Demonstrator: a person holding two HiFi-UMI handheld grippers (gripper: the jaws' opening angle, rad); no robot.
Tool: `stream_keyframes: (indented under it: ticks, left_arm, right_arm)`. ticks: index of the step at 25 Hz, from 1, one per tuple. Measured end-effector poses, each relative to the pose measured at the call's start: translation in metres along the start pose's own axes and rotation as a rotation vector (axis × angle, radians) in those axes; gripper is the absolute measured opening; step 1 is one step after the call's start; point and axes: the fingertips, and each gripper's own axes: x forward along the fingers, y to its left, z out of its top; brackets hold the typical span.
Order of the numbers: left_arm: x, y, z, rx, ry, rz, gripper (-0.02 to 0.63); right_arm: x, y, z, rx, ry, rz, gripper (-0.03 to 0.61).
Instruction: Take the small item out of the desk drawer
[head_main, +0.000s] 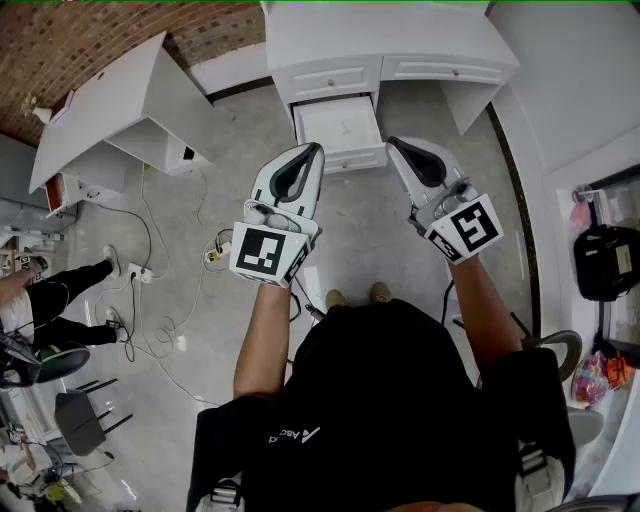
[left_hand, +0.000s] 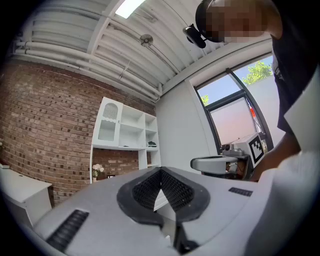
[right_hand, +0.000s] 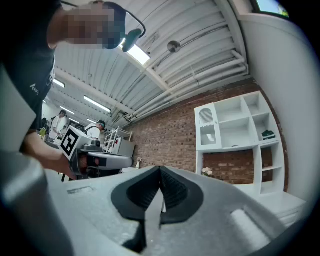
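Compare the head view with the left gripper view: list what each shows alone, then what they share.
Head view only: the white desk with its drawer pulled open, and the person's shoes on the floor.
Left gripper view only: the white shelf unit, the window and the ceiling light.
Both: the left claw and the right claw, side by side, each shut with nothing in it, and the brick wall.
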Motion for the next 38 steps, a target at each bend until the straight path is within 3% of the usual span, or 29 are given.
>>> stream_keyframes:
  ticks: [12,21,29,38]
  left_arm:
    - [-0.009,0.048,-0.018,-0.016,-0.004,-0.006,-0.002]
    - [0.007,0.093,-0.055,-0.022,0.022,-0.024,-0.002]
    - [0.085,0.139,-0.098,-0.014,0.064,-0.008,-0.002]
    - [0.224,0.195,-0.171,-0.046,0.157,0.055,-0.002]
  right_arm:
    - [0.036,-0.004,-0.014,0.005,0.012,-0.067,0.000]
    - [0.064,-0.020,-0.046,-0.021,0.050,-0.109,0.000]
    - [0.117,-0.100,-0.090,-0.041,0.052,-0.093,0.000]
    - [0.186,-0.208,-0.164,-0.049,0.125,0.016,0.000]
